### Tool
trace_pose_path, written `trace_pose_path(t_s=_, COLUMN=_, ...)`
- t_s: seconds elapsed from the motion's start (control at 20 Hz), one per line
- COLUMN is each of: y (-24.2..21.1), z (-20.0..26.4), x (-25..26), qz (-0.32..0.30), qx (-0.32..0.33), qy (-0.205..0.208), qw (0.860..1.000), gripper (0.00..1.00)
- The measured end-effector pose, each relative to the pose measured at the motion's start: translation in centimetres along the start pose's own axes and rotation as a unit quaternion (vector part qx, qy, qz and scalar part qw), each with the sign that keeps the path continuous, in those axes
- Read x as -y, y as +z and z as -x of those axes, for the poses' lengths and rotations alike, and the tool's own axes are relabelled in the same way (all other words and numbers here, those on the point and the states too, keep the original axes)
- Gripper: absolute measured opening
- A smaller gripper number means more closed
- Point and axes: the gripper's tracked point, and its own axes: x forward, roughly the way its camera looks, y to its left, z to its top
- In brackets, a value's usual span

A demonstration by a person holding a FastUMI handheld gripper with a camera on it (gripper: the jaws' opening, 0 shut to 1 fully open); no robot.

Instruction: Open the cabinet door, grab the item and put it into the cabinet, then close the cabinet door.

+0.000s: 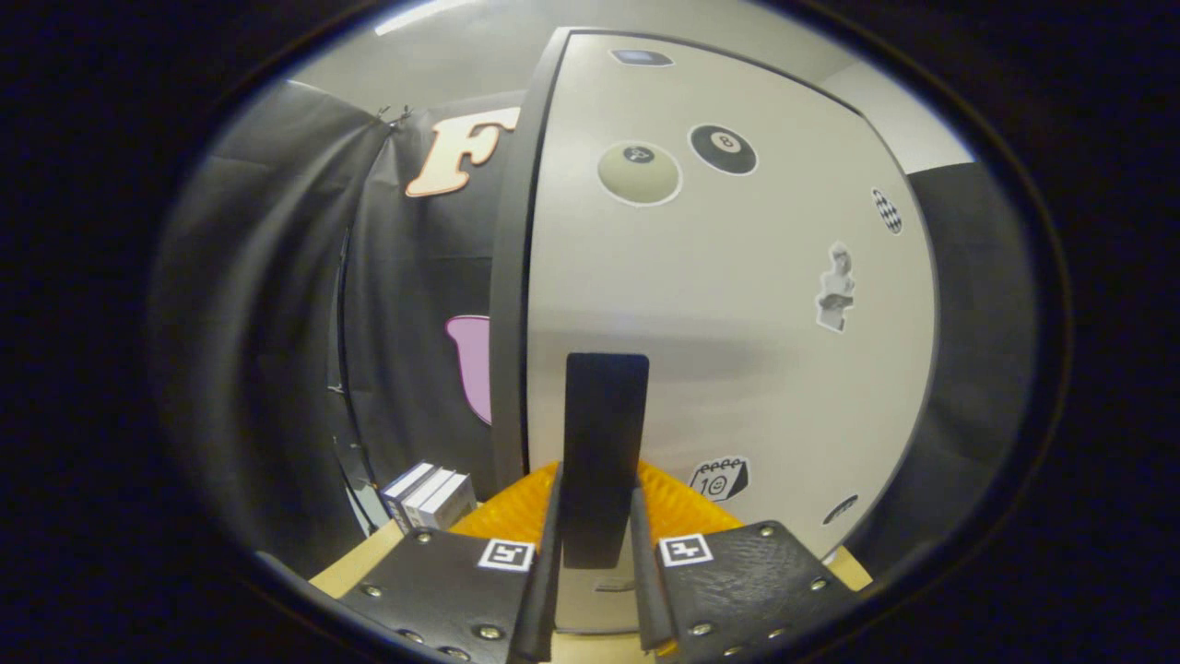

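Between our gripper (596,544) fingers stands the cabinet door's dark upright handle (604,433), long axis vertical, rising just ahead; our fingers sit narrow, pressing it from both sides. We see the pale cabinet door (737,304) directly beyond, and small white boxes (430,496) beside the left finger.

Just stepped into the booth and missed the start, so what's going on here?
A person's handheld gripper has both fingers pressed on the dark upright handle of a pale cabinet door covered in stickers. The door looks shut or barely open. Small white boxes sit on the table beside the cabinet.
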Motion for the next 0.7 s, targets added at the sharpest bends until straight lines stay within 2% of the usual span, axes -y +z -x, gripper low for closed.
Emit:
trace_pose_path(t_s=0.05, y=-0.19, z=0.06, x=0.09, qz=0.005, qx=0.000, qy=0.001, qw=1.000, gripper=0.35)
trace_pose_path(t_s=0.1, y=-0.08, z=0.09, x=0.09, qz=-0.001, qx=0.004, qy=0.003, qw=1.000, gripper=0.30)
trace_pose_path(t_s=0.3, y=-0.04, z=0.43, x=0.26, qz=-0.013, qx=0.004, qy=0.001, qw=1.000, gripper=0.30)
trace_pose_path(t_s=0.35, y=-0.14, z=-0.18, x=0.11, qz=-0.015, qx=0.004, qy=0.002, qw=1.000, gripper=0.21)
trace_pose_path(t_s=0.7, y=-0.22, z=0.29, x=0.18, qz=-0.008, qx=-0.002, qy=0.010, qw=1.000, gripper=0.20)
